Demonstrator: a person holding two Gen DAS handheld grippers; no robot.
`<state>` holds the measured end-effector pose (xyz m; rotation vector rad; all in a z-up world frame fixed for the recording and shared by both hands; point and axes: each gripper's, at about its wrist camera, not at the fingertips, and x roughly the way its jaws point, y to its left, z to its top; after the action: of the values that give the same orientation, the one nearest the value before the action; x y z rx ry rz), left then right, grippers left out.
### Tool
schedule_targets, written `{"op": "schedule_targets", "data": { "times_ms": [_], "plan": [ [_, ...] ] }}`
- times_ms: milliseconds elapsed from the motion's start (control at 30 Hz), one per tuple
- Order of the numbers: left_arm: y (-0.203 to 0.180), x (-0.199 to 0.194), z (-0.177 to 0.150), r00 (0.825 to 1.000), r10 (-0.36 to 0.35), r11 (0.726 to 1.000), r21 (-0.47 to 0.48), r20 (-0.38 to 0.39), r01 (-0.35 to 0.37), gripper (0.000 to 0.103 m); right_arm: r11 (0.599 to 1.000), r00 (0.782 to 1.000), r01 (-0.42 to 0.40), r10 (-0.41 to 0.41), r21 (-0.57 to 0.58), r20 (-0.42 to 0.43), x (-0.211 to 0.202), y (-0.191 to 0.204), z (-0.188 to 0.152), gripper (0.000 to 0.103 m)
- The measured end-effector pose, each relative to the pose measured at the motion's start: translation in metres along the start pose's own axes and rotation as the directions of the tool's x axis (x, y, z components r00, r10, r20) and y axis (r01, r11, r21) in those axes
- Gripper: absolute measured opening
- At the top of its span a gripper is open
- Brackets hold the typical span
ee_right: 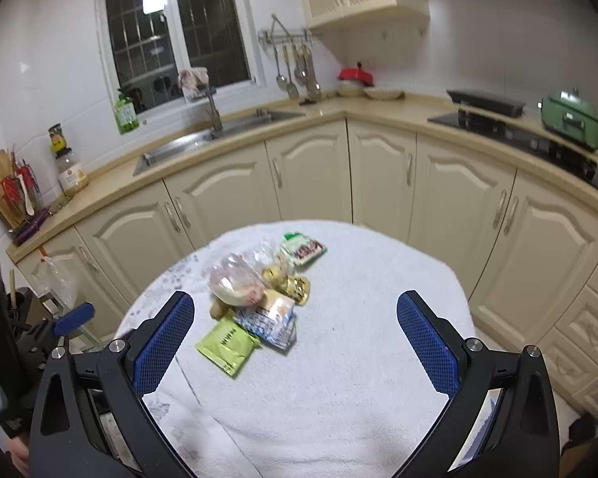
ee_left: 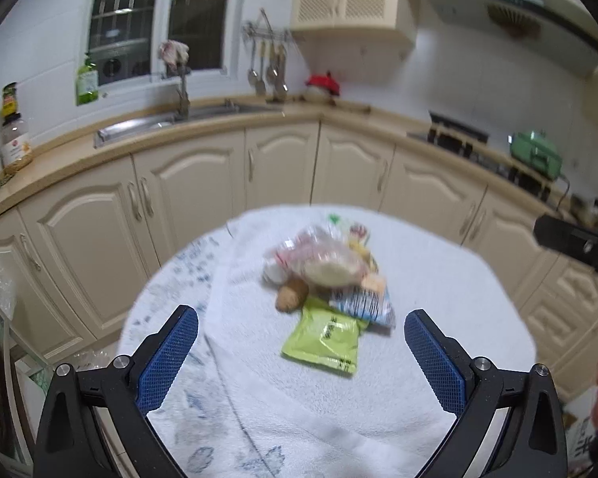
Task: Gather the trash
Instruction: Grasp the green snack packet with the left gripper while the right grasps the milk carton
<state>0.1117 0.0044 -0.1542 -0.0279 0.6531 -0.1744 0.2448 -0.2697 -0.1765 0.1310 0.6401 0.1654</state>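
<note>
A pile of trash lies in the middle of a round table with a white cloth [ee_left: 438,298] [ee_right: 378,318]. It holds a green packet [ee_left: 323,338] [ee_right: 227,342], a blue-white wrapper [ee_left: 362,302] [ee_right: 269,320], a clear plastic bag with white contents [ee_left: 323,259] [ee_right: 235,283], a brown lump [ee_left: 291,296] [ee_right: 217,307], gold wrappers [ee_right: 291,283] and a green-red packet [ee_right: 303,249]. My left gripper [ee_left: 301,322] is open and empty, above the near side of the pile. My right gripper [ee_right: 295,316] is open and empty, a little short of the pile.
Cream kitchen cabinets [ee_right: 311,175] curve behind the table, with a sink [ee_right: 203,139], a hob [ee_right: 518,131] and a green appliance [ee_right: 570,119] on the counter. The left gripper [ee_right: 40,338] shows at the left edge of the right wrist view.
</note>
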Motion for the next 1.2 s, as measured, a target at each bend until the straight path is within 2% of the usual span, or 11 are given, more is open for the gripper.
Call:
{"op": "schedule_targets", "data": {
  "times_ms": [233, 400, 467, 500, 533, 567, 600, 700, 800, 1200],
  "plan": [
    [-0.024, 0.095, -0.003, 0.987, 0.005, 0.997, 0.081, -0.16, 0.008, 0.102, 0.999, 0.997, 0.014, -0.01, 0.052, -0.079, 0.033, -0.024, -0.011, 0.103],
    [-0.026, 0.152, -0.002, 0.974, 0.004, 0.997, 0.071, -0.228, 0.012, 0.102, 0.997, 0.992, 0.024, -0.014, 0.078, -0.124, 0.052, -0.038, -0.015, 0.103],
    [-0.026, 0.169, 0.0, 0.967, -0.013, 0.998, 0.062, -0.254, 0.03, 0.093, 0.996, 0.99, 0.021, -0.009, 0.086, -0.141, 0.06, -0.041, -0.017, 0.103],
    [-0.026, 0.176, 0.0, 0.961, -0.033, 0.997, 0.052, -0.273, 0.049, 0.075, 0.996, 0.989, 0.02, -0.007, 0.088, -0.146, 0.063, -0.042, -0.017, 0.103],
    [-0.025, 0.183, 0.001, 0.958, -0.048, 0.997, 0.045, -0.283, 0.063, 0.07, 0.996, 0.988, 0.019, -0.005, 0.088, -0.153, 0.067, -0.042, -0.019, 0.103],
    [-0.024, 0.184, 0.002, 0.962, -0.056, 0.997, 0.043, -0.266, 0.07, 0.057, 0.996, 0.987, 0.019, -0.004, 0.088, -0.163, 0.071, -0.041, -0.02, 0.103],
    [-0.022, 0.186, 0.005, 0.959, -0.084, 0.995, 0.021, -0.269, 0.094, 0.055, 0.996, 0.986, 0.018, -0.003, 0.089, -0.168, 0.074, -0.04, -0.021, 0.103],
    [-0.007, 0.194, 0.013, 0.958, -0.124, 0.992, -0.04, -0.259, 0.118, 0.042, 0.996, 0.982, 0.007, 0.01, 0.089, -0.189, 0.087, -0.037, -0.025, 0.103],
    [0.008, 0.196, 0.019, 0.962, -0.124, 0.992, -0.07, -0.244, 0.11, 0.036, 0.997, 0.976, -0.01, 0.027, 0.079, -0.217, 0.103, -0.028, -0.028, 0.103],
    [0.05, 0.182, 0.015, 0.981, -0.062, 0.99, -0.138, -0.183, 0.036, 0.034, 0.996, 0.934, -0.085, 0.094, 0.042, -0.345, 0.196, 0.027, -0.04, 0.103]
  ]
}}
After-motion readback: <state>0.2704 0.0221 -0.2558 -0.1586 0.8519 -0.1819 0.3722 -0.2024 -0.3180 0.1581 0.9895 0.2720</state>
